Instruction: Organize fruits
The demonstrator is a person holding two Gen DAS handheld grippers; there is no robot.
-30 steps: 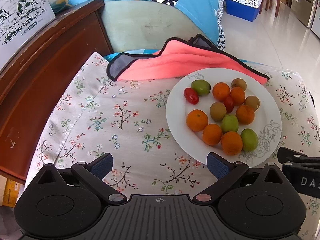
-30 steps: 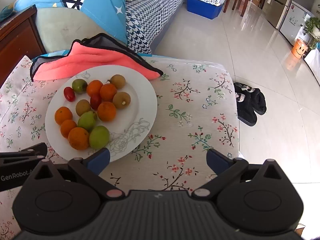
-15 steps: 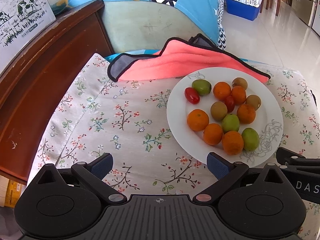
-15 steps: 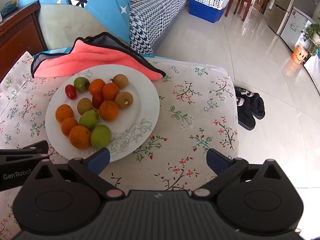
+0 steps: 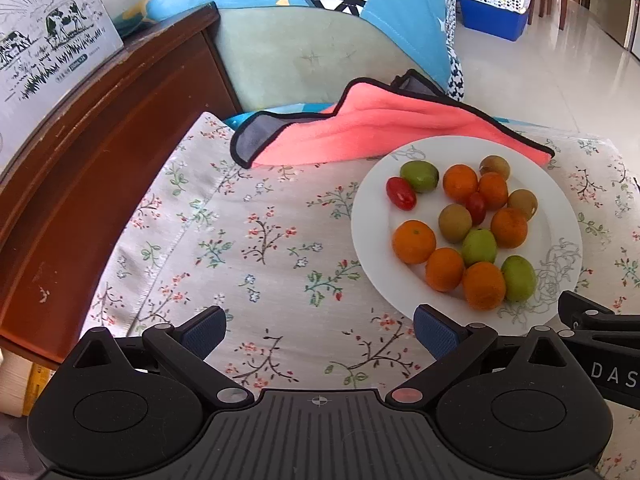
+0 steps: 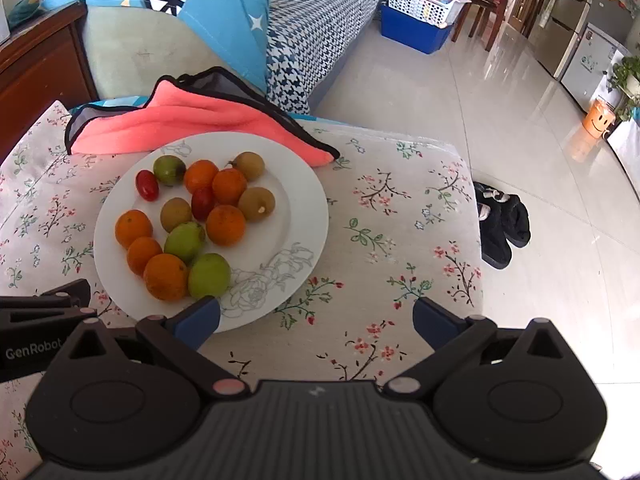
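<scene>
A white plate (image 5: 368, 240) (image 6: 304, 208) on the floral tablecloth holds several small fruits: oranges (image 5: 413, 241) (image 6: 225, 225), green fruits (image 5: 518, 278) (image 6: 208, 275), brownish fruits (image 5: 455, 223) (image 6: 256, 204) and two red tomatoes (image 5: 401, 199) (image 6: 147, 185). My left gripper (image 5: 319, 332) is open over bare cloth, left of the plate's near edge. My right gripper (image 6: 316, 320) is open too, its left fingertip (image 6: 199, 317) over the plate's near rim, nothing between the fingers.
A pink cloth with dark trim (image 5: 384, 128) (image 6: 192, 116) lies behind the plate. A wooden cabinet (image 5: 92, 148) with a box (image 5: 44, 36) borders the left. Beyond are a sofa with a blue cover (image 6: 188, 4), tiled floor, dark slippers (image 6: 500, 224) by the table's right edge.
Both grippers have drifted slightly back and down; the plate sits a little higher in both views. Neither gripper's opening has altered and no fruit has moved.
</scene>
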